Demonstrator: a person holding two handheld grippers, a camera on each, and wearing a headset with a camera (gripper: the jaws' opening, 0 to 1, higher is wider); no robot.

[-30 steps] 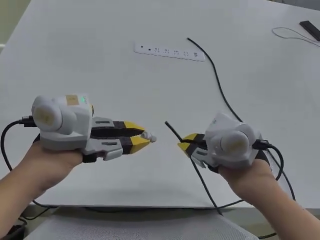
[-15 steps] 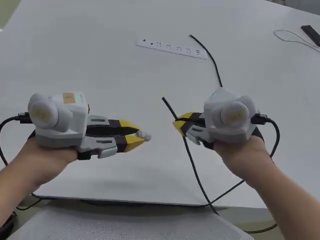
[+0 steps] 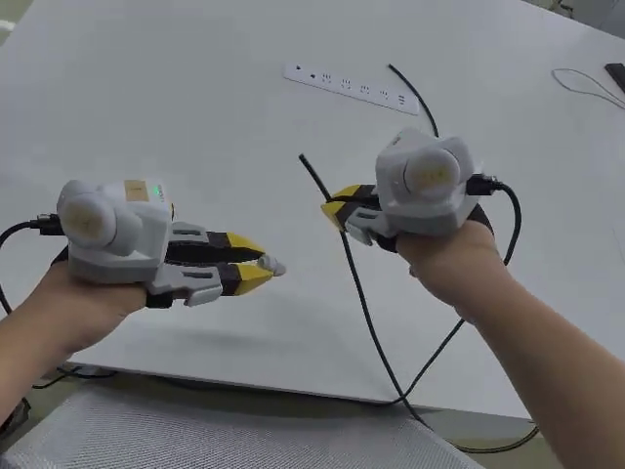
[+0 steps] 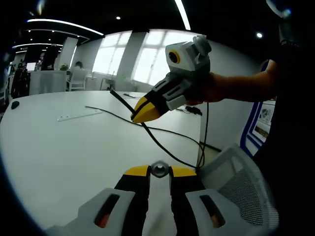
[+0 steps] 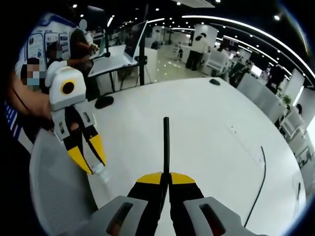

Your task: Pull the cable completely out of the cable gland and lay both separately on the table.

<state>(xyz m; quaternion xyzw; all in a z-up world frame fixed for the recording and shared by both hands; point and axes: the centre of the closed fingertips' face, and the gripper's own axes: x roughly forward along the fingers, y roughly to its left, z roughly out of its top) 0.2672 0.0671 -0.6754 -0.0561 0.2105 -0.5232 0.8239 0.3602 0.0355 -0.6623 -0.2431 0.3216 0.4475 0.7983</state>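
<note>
A: Head view first. What lies around on the tabletop (image 3: 146,117)?

B: One white power strip (image 3: 356,88) at the far side, and one black cord (image 3: 418,98) that curves from beside it and passes behind the right hand. A mesh chair (image 3: 244,440) sits below the near edge.

A: And the claws?

B: There are two, tips facing each other and apart. The left claw (image 3: 264,270) is closed on one small pale cable gland (image 3: 276,264) at its tips. The right claw (image 3: 330,206) is clamped on one black cable (image 3: 358,293). Its free end sticks out past the tips, and the rest hangs off the near edge. Cable and gland are separate, both held above the tabletop.

A: Left gripper view?

B: The cable gland (image 4: 158,169) is pinched between the left claw's (image 4: 158,175) yellow tips. Ahead is the right claw (image 4: 137,117), with the cable (image 4: 162,147) trailing from it.

A: Right gripper view?

B: The right claw (image 5: 166,178) is closed tight on the cable (image 5: 166,142), which runs straight out from its tips. The left claw (image 5: 96,168), with the cable gland (image 5: 102,174), is off to the left above the chair (image 5: 54,187).
</note>
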